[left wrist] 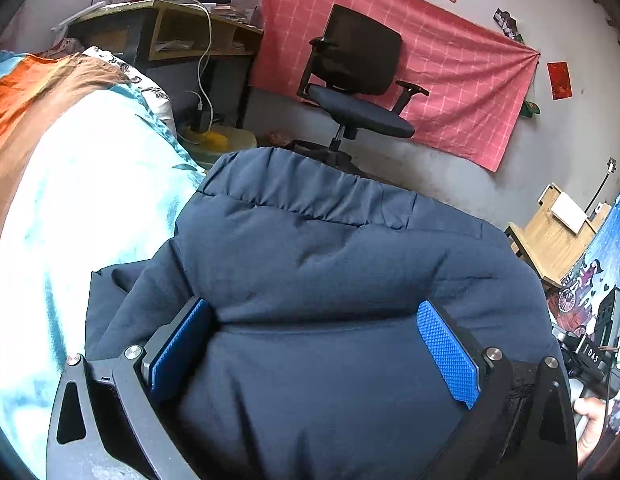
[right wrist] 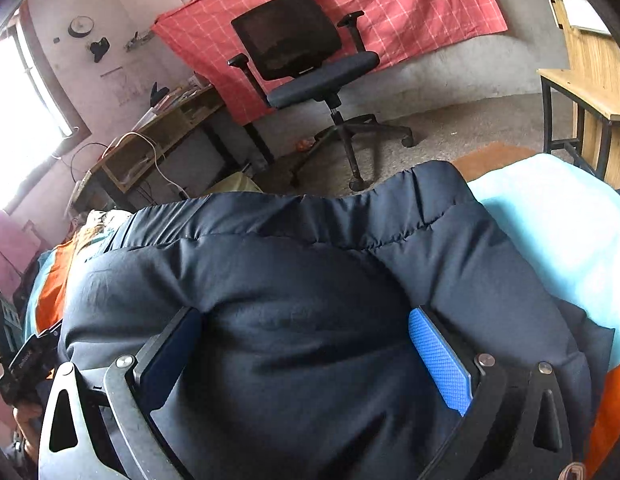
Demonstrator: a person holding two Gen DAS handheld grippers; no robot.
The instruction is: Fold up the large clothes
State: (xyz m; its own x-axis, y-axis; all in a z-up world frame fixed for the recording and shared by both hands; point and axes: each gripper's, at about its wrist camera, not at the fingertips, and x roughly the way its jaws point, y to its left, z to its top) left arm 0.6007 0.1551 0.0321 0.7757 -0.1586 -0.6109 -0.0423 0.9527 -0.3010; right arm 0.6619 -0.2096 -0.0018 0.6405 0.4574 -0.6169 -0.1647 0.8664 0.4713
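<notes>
A dark navy padded jacket (left wrist: pixel 318 272) lies bunched on a bed, its elastic hem toward the far edge. It also fills the right wrist view (right wrist: pixel 293 304). My left gripper (left wrist: pixel 314 320) has its blue pads (left wrist: pixel 446 352) spread wide, with a thick fold of the jacket bulging between them. My right gripper (right wrist: pixel 305 328) stands the same way, its blue pads (right wrist: pixel 442 364) wide apart around a puffy fold of the jacket. Both sets of pads touch the fabric at their sides.
The bed has a light blue cover (left wrist: pixel 89 208) with orange and brown bands (left wrist: pixel 25 108). Beyond the bed's edge stand a black office chair (left wrist: pixel 358 72), a wooden desk with cables (left wrist: pixel 181 36), a wooden table (right wrist: pixel 590 80) and a red cloth on the wall (left wrist: pixel 450 60).
</notes>
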